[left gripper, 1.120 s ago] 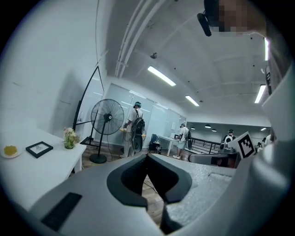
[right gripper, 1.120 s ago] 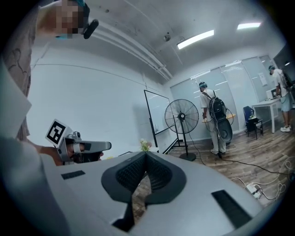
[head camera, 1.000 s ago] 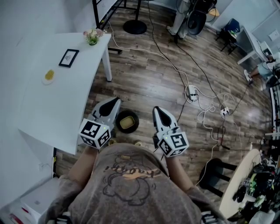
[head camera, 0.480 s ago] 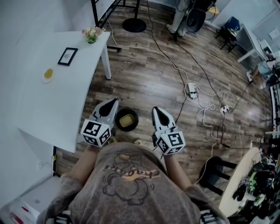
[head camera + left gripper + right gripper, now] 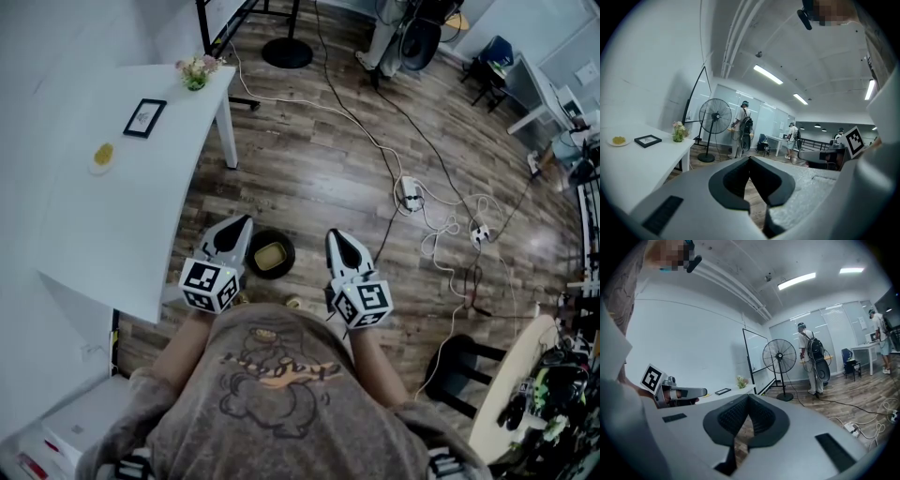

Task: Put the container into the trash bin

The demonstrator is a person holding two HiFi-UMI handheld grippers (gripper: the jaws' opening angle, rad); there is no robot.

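Observation:
On the wooden floor in front of me stands a round black trash bin (image 5: 253, 263), and a yellowish container (image 5: 270, 255) lies inside it. My left gripper (image 5: 246, 221) hovers just left of the bin, its jaws shut and holding nothing. To the bin's right my right gripper (image 5: 335, 235) is also shut and holds nothing. In the left gripper view the left gripper (image 5: 750, 158) shows its jaws meeting at the tip. The right gripper (image 5: 749, 397) looks the same in the right gripper view. Neither gripper view shows the bin.
A white table (image 5: 112, 225) at the left carries a picture frame (image 5: 142, 118), a flower pot (image 5: 195, 73) and a small plate (image 5: 102, 156). Cables and power strips (image 5: 412, 197) trail over the floor at the right. A black stool (image 5: 464, 370) stands at lower right. A standing fan (image 5: 715, 117) and people are farther off.
Both grippers have sunk a little beside the bin, jaws staying shut. The bin and the container in it have not moved.

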